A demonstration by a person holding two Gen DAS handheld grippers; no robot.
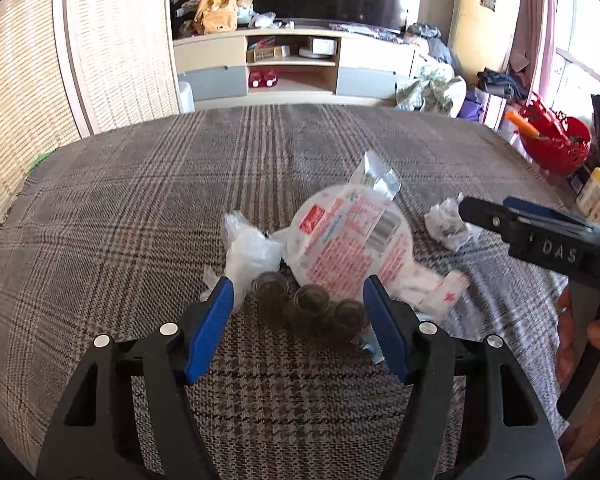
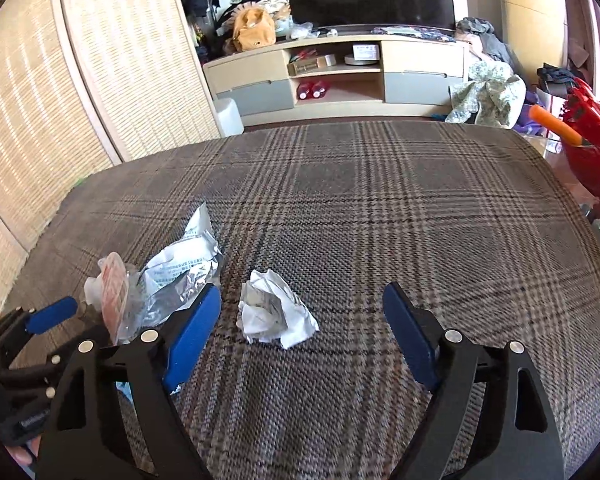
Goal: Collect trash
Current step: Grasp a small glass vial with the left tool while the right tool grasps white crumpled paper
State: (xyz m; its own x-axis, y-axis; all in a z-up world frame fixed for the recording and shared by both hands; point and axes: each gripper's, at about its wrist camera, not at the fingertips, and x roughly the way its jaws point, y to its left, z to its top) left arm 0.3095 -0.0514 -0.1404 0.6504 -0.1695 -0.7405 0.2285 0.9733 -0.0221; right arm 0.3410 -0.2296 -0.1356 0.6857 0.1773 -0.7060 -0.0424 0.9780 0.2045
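Note:
Trash lies on a plaid-covered table (image 1: 140,200). In the left wrist view a clear plastic cup tray (image 1: 308,300) sits between the fingers of my open left gripper (image 1: 298,304). Behind it stand a round pink-printed lid (image 1: 348,240), a crumpled clear bag (image 1: 248,248) and a silver foil wrapper (image 1: 374,176). A crumpled white paper ball (image 1: 448,220) lies to the right, next to my right gripper (image 1: 472,204). In the right wrist view my open right gripper (image 2: 302,312) straddles the paper ball (image 2: 274,312); the foil wrapper (image 2: 184,268) lies to its left.
A red basket (image 1: 552,140) with an orange handle stands off the table's right edge. A TV cabinet (image 1: 292,64) runs along the far wall. Woven screens (image 1: 28,80) stand at the left. The left gripper (image 2: 50,316) shows at the lower left of the right wrist view.

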